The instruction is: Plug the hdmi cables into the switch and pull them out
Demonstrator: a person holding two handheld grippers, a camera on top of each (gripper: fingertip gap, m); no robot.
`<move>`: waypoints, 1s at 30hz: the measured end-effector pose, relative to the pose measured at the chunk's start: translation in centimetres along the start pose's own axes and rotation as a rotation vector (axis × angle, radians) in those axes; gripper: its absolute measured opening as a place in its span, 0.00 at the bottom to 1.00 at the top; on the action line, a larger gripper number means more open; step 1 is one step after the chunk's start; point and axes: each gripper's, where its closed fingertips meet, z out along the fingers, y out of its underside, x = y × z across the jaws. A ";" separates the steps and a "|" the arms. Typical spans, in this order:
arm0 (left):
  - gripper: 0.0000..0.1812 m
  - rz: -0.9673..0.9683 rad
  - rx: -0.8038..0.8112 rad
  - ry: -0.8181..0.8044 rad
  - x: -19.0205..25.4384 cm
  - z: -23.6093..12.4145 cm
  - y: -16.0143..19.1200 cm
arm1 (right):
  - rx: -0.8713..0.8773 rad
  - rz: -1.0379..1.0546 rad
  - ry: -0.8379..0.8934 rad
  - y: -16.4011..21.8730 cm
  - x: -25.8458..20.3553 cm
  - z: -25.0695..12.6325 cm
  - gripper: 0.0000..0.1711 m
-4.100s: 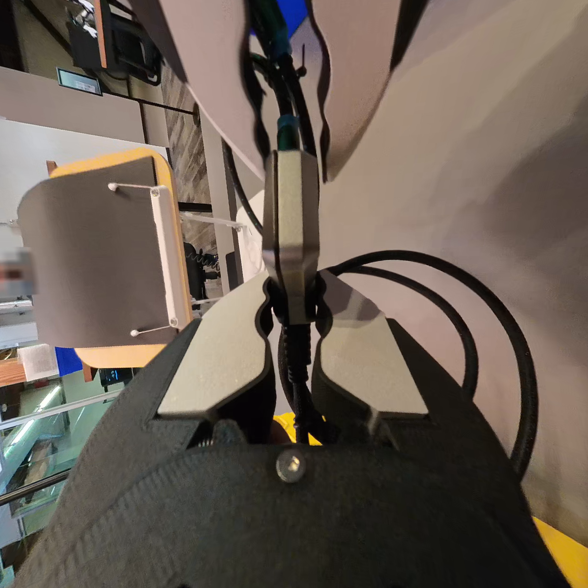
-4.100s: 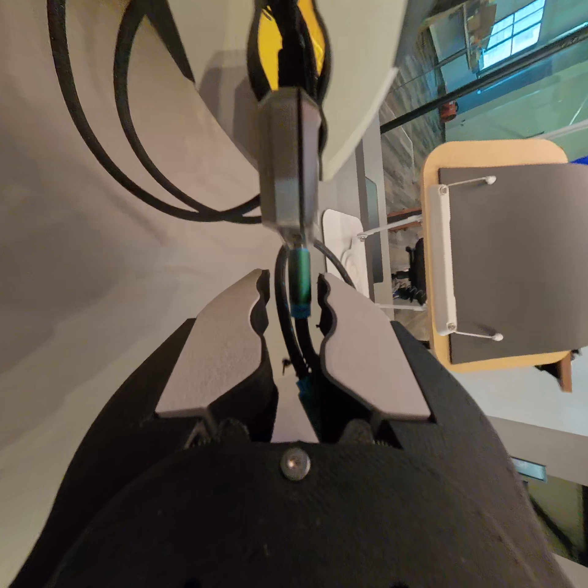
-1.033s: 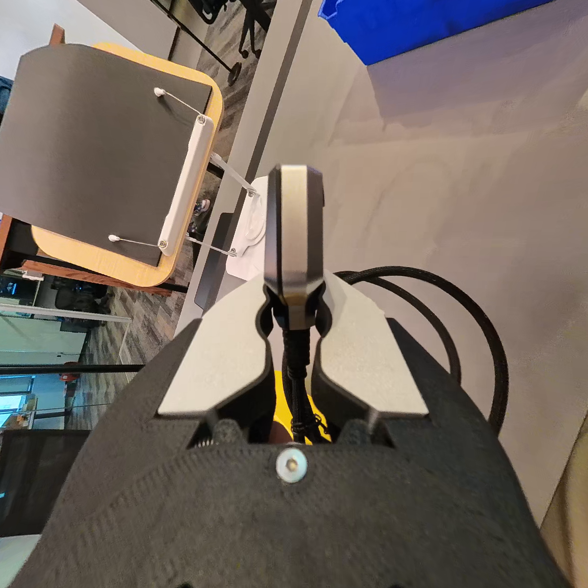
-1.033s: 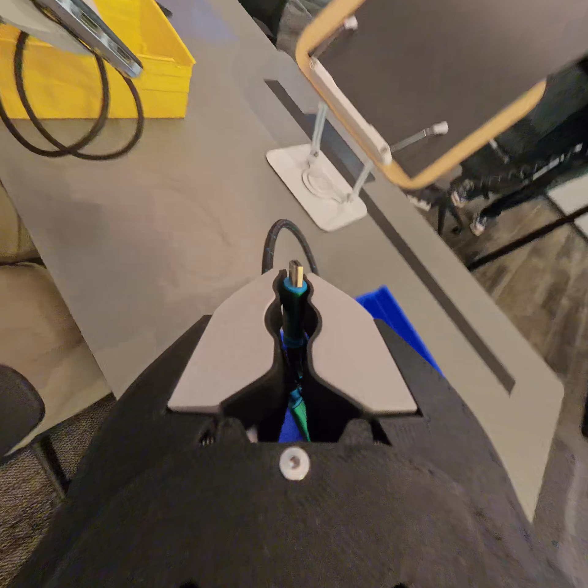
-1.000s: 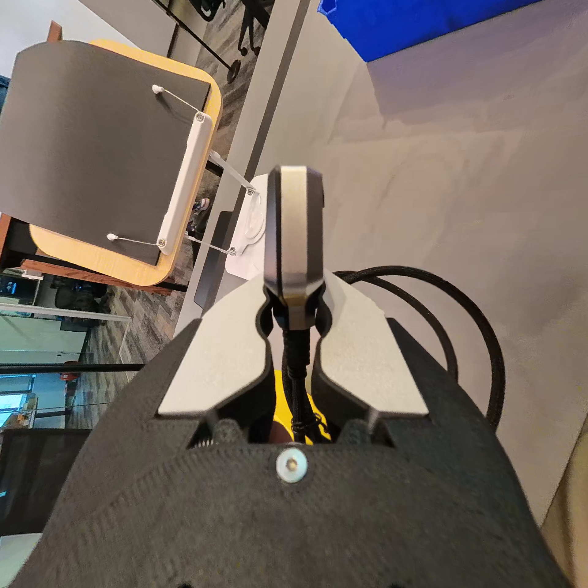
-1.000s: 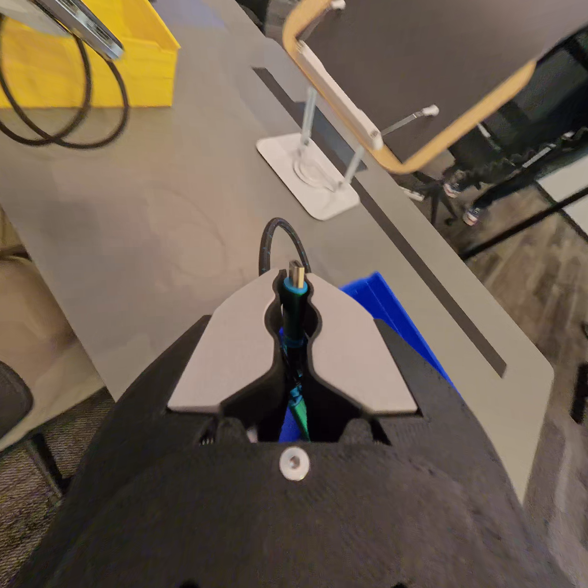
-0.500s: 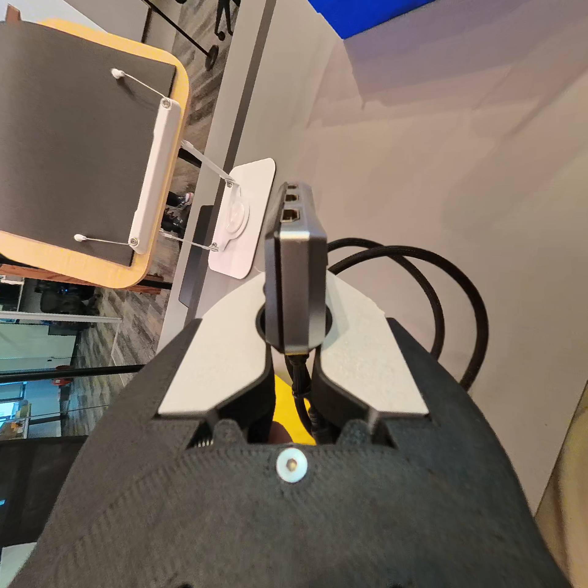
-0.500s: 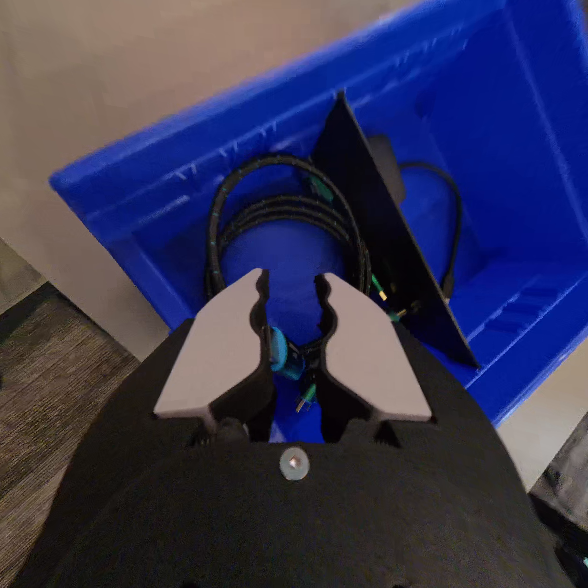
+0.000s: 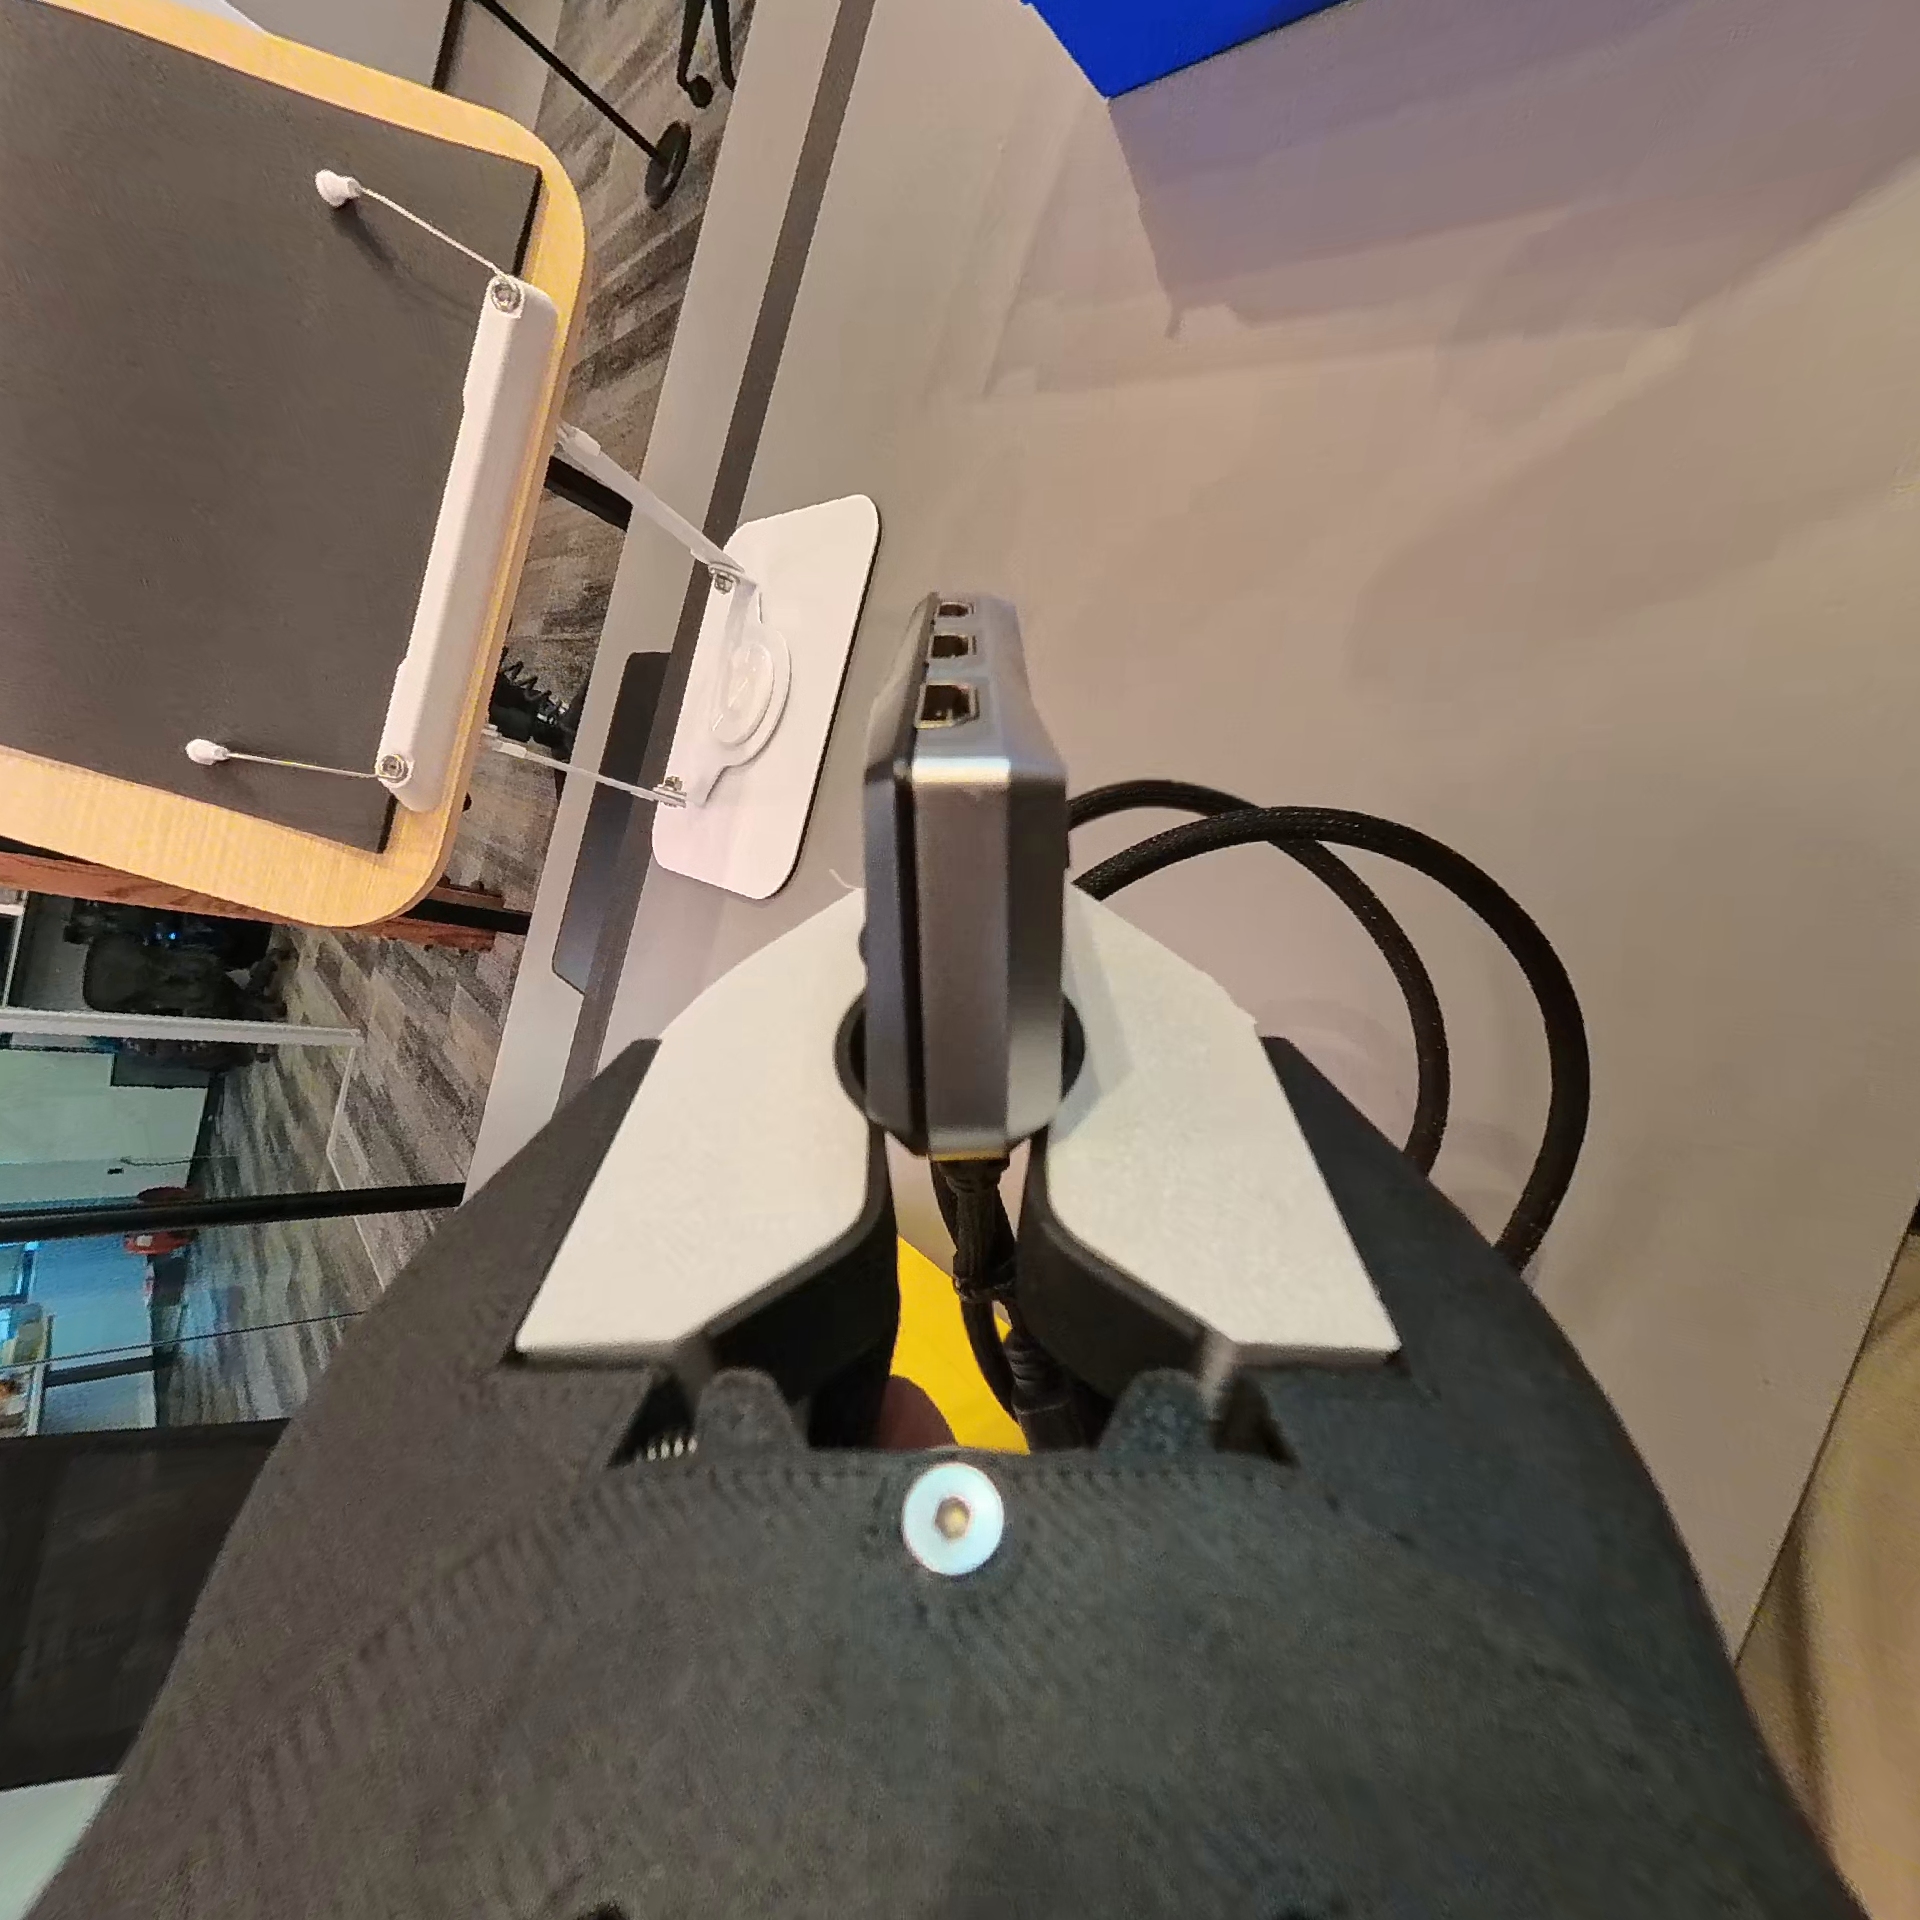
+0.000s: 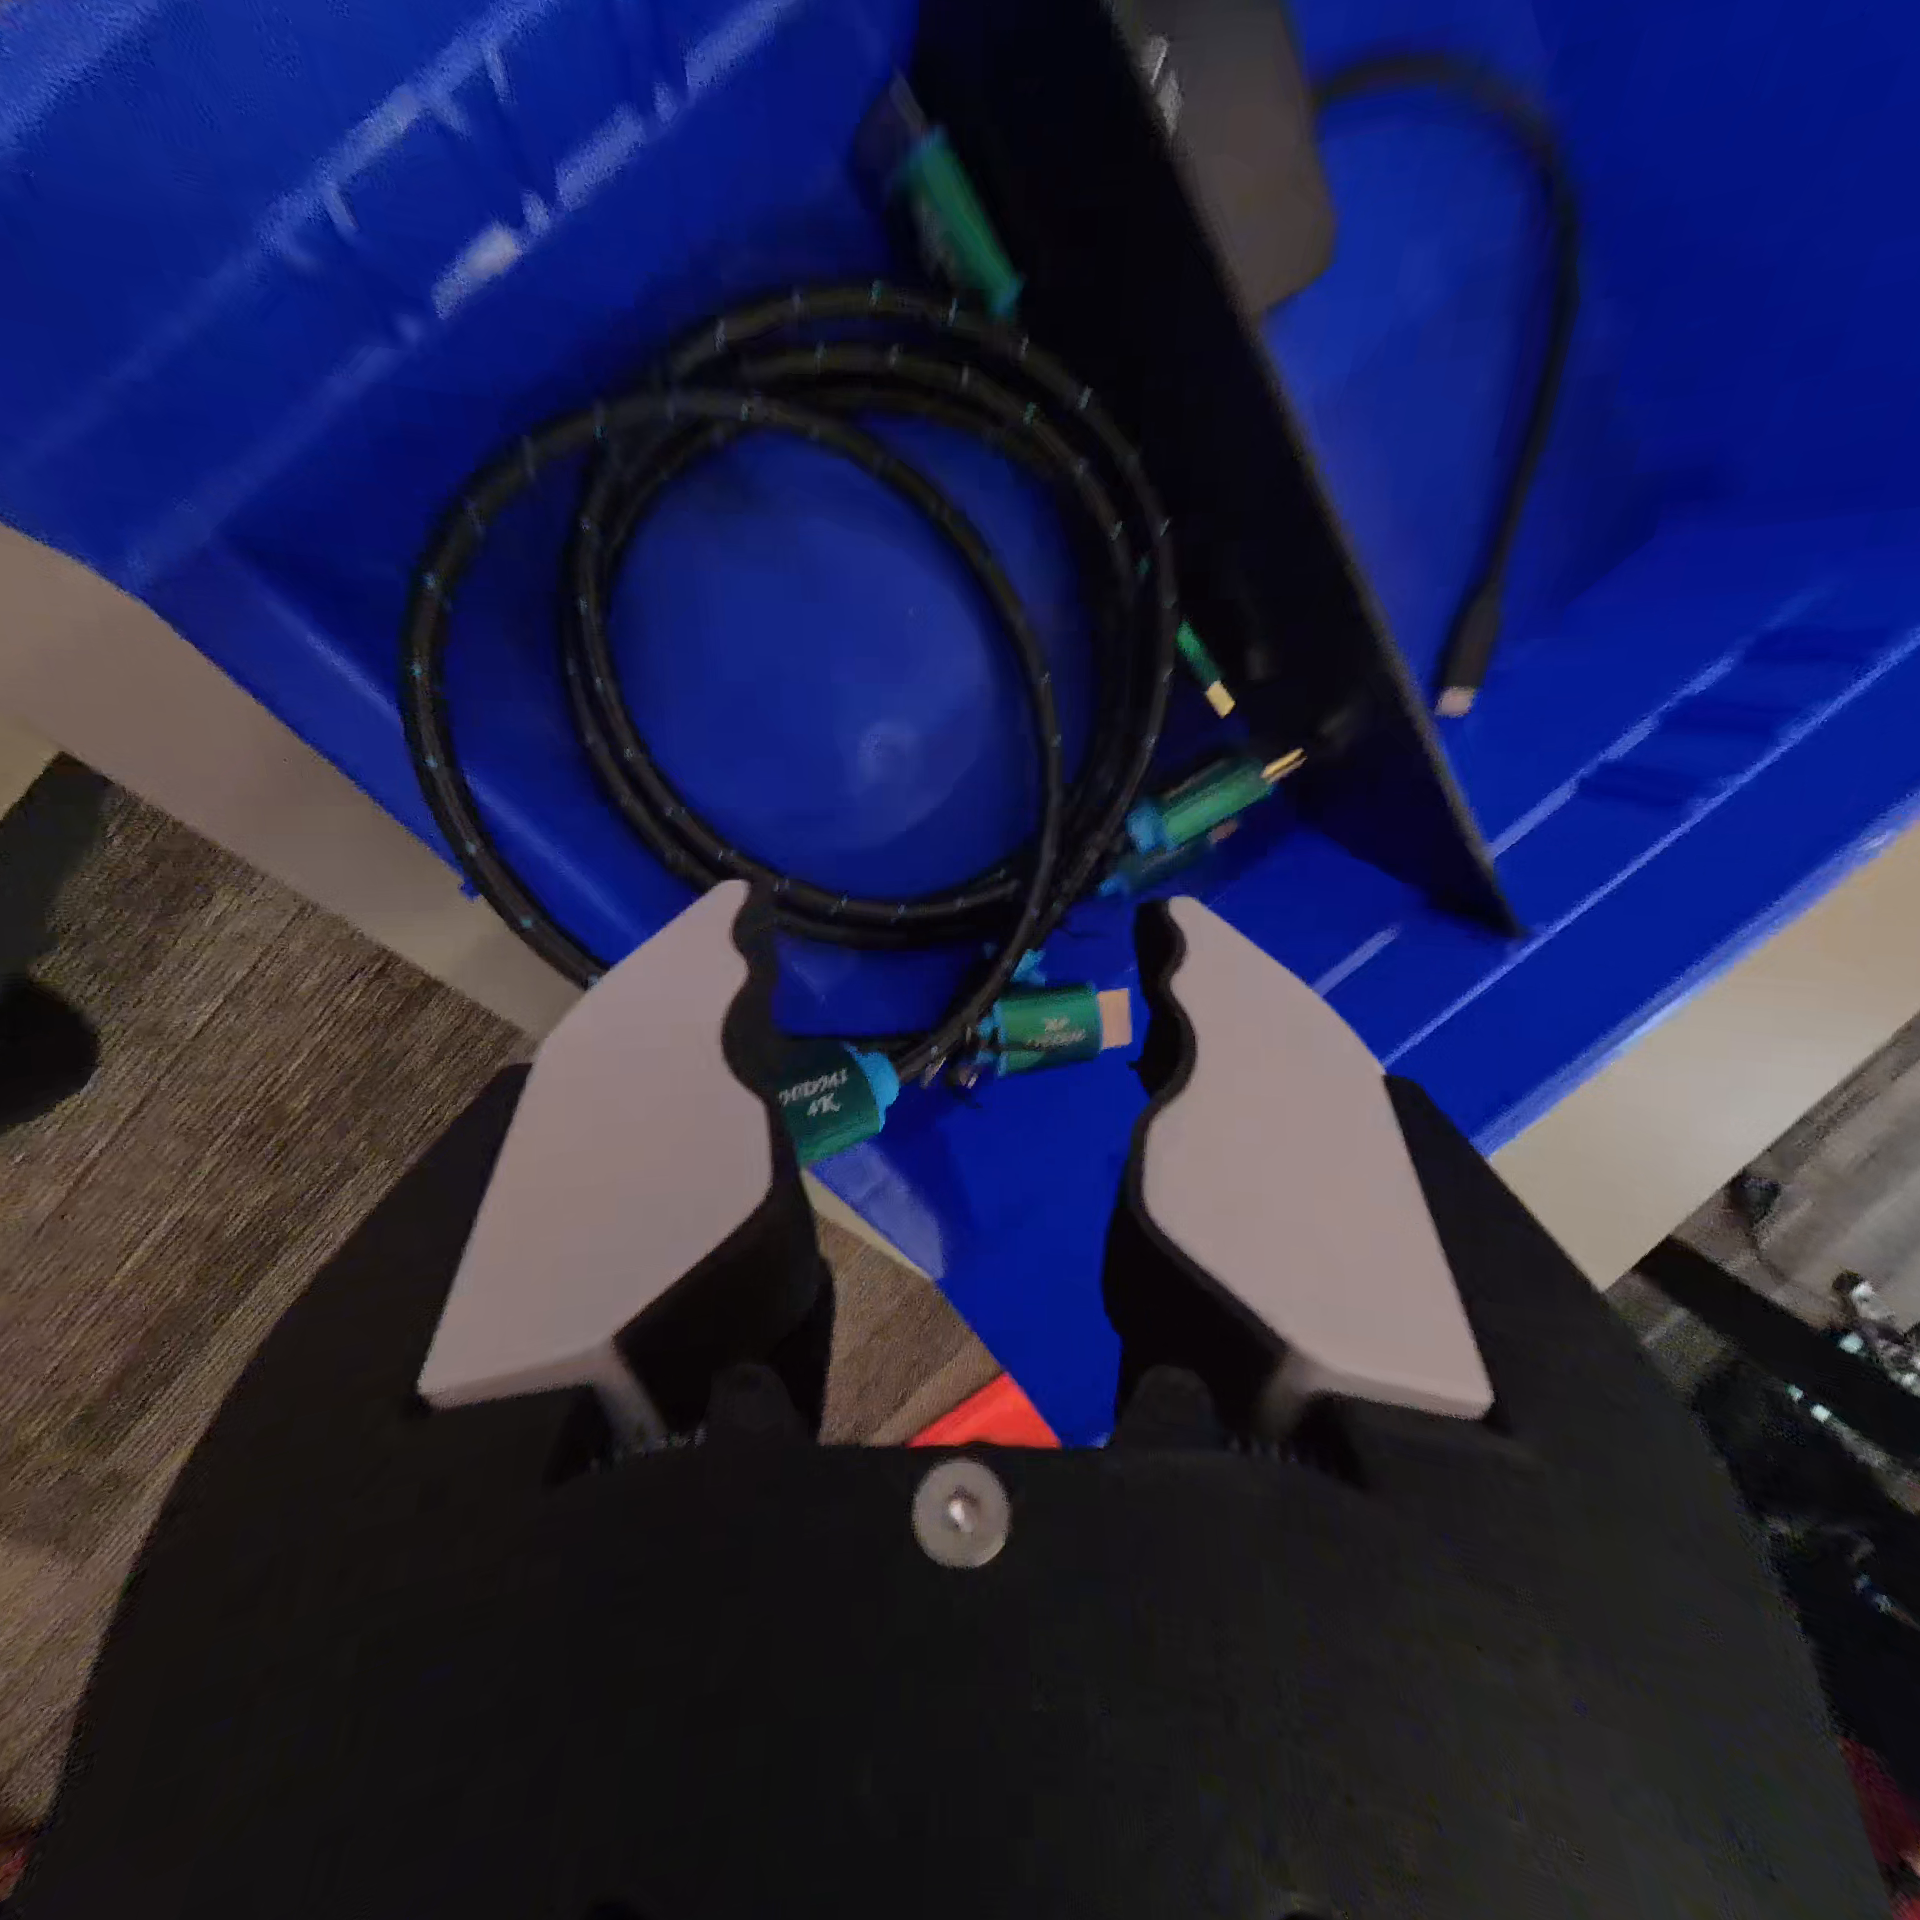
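In the left wrist view my left gripper (image 9: 966, 997) is shut on a dark grey HDMI switch (image 9: 961, 883), held on edge above the grey table (image 9: 1455, 623). Its empty ports (image 9: 945, 709) face away from me. Its black braided cable (image 9: 1434, 987) loops off to the right. In the right wrist view my right gripper (image 10: 945, 914) is open and empty above the blue bin (image 10: 312, 312). Coiled black HDMI cables (image 10: 790, 623) with green plugs (image 10: 1049, 1031) lie in the bin. One green plug (image 10: 831, 1107) lies against the inside of my left finger.
A black divider panel (image 10: 1247, 468) stands in the blue bin, with another black cable (image 10: 1538, 364) beyond it. A white stand (image 9: 769, 707) holding a wood-edged board (image 9: 229, 436) sits on the table's far edge. A yellow bin (image 9: 935, 1340) shows below the left gripper. Tip to tip, the grippers are about 45 centimeters apart. My right gripper is the nearer one to the green plug (image 10: 831, 1107): about 4 centimeters, against 45 centimeters.
My right gripper swung from the table down over the blue bin, opened and let go of the green plug. My left gripper kept hold of the switch, which now sits deeper between the fingers.
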 end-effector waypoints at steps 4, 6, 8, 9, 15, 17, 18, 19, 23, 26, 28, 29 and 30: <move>0.12 -0.007 0.004 -0.004 -0.2 -0.2 0.1 | 0.144 0.026 -0.092 -1.2 -1.8 -1.7 0.40; 0.12 -0.018 0.016 0.003 -0.2 -0.2 -0.2 | 0.243 -0.004 -0.095 -3.0 -2.8 -3.5 0.38; 0.12 -0.031 0.037 0.013 0.0 -0.1 -0.7 | 0.326 -0.093 -0.111 -5.6 -4.9 -5.1 0.37; 0.12 -0.034 0.048 0.021 0.1 0.0 -1.0 | 0.377 -0.152 -0.099 -7.3 -6.0 -5.8 0.36; 0.12 -0.005 0.116 0.073 1.9 -0.4 -2.9 | 0.757 -0.451 -0.136 -19.7 -17.0 -10.0 0.31; 0.12 0.014 0.130 0.095 2.6 -0.5 -3.5 | 0.841 -0.557 -0.122 -22.6 -20.2 -10.5 0.31; 0.12 0.025 0.135 0.103 2.9 -0.6 -3.8 | 0.854 -0.594 -0.086 -23.8 -21.1 -10.4 0.30; 0.12 0.036 0.140 0.111 3.3 -0.6 -4.0 | 0.858 -0.625 -0.048 -24.9 -21.6 -10.3 0.30; 0.12 0.070 0.146 0.124 4.3 -0.6 -4.6 | 0.899 -0.719 -0.034 -27.5 -23.7 -9.9 0.23; 0.12 0.082 0.170 0.143 4.9 -0.8 -5.0 | 0.867 -0.780 -0.001 -27.9 -24.4 -8.9 0.14; 0.12 0.096 0.169 0.147 5.1 -0.7 -5.0 | 0.857 -0.798 0.001 -27.8 -24.6 -8.6 0.12; 0.12 0.099 0.174 0.145 5.2 -0.7 -5.1 | 0.858 -0.797 -0.004 -27.7 -24.6 -8.6 0.12; 0.12 0.098 0.182 0.144 5.2 -0.7 -5.3 | 0.861 -0.795 -0.010 -27.6 -24.5 -8.7 0.12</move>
